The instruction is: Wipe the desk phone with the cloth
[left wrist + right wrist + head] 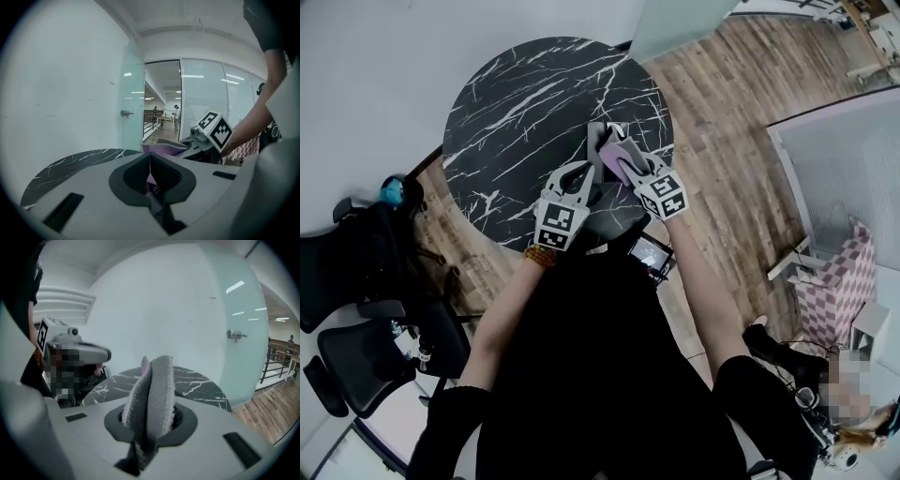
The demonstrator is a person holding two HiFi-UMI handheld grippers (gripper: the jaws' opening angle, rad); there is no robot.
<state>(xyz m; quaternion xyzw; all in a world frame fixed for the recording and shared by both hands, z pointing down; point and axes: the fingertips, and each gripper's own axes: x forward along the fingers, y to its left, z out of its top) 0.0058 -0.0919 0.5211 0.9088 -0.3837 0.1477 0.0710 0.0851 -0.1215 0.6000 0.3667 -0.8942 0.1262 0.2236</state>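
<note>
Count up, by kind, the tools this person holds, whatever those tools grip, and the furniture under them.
hand-held grippers: 2 (left hand-held gripper, right hand-held gripper)
cloth: 1, pinched in the right one
table: 1, round, black marble
Total: 4

The round table top (516,112) is black marble-patterned with thin white veins, and the plank floor (722,112) beside it is streaky brown-grey wood. At the table's near edge, the fuzzy cloth (154,390) is pale grey with a lilac side. The light grey left gripper (578,176) and right gripper (628,169) there carry black-and-white square-marker cubes, and right of the table is a pink-and-white checked panel (844,272).
</note>
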